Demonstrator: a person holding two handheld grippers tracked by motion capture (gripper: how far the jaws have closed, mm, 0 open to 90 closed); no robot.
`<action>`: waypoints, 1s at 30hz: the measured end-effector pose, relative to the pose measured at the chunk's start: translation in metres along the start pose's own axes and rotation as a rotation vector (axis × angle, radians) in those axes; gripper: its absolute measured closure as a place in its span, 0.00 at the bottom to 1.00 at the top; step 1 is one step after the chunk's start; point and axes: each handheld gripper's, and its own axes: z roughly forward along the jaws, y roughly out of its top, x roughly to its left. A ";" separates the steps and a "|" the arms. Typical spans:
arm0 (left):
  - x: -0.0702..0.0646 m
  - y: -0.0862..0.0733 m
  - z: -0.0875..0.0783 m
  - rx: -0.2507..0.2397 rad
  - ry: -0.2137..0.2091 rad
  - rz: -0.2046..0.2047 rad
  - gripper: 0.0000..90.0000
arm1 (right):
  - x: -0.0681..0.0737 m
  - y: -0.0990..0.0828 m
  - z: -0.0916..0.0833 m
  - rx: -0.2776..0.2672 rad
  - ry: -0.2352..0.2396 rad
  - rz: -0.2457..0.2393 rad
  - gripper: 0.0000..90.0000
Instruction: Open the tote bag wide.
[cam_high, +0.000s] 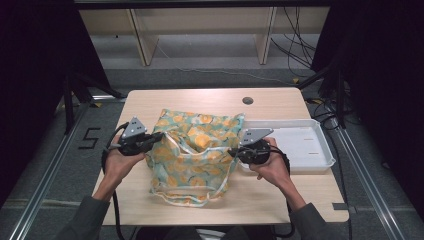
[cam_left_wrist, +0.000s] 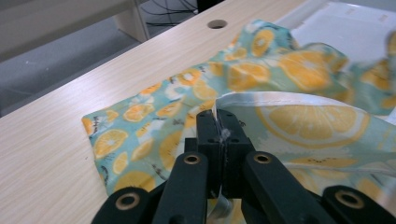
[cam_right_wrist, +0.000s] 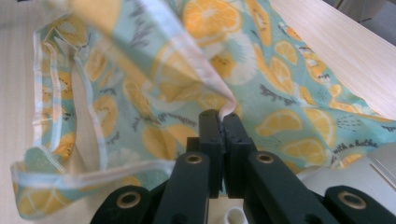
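A cloth tote bag printed with orange slices on pale teal is lying in the middle of the wooden table, its mouth being held apart at two opposite edges. A loose white-edged handle is trailing off its near side toward the person. The left gripper is pinching the bag's left rim; in the left gripper view its jaws are standing closed on the white hem, with cloth squeezed between the pads. The right gripper is clamping the opposite rim, and in the right gripper view a fold of hem is disappearing between its closed jaws. The rim there appears lifted off the table, though blur makes this hard to judge. A white tray is sitting just right of the bag, beside the right hand. A round hole is showing in the tabletop beyond the bag.
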 end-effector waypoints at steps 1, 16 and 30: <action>0.003 0.000 0.006 0.004 0.006 -0.025 0.99 | -0.002 -0.001 0.001 -0.003 -0.003 0.002 1.00; 0.028 -0.029 0.073 0.175 -0.002 -0.170 0.98 | -0.025 -0.010 0.017 0.078 -0.120 0.086 0.83; 0.024 -0.026 0.075 0.195 -0.014 -0.170 0.98 | 0.035 0.039 -0.006 -0.018 -0.055 -0.068 0.49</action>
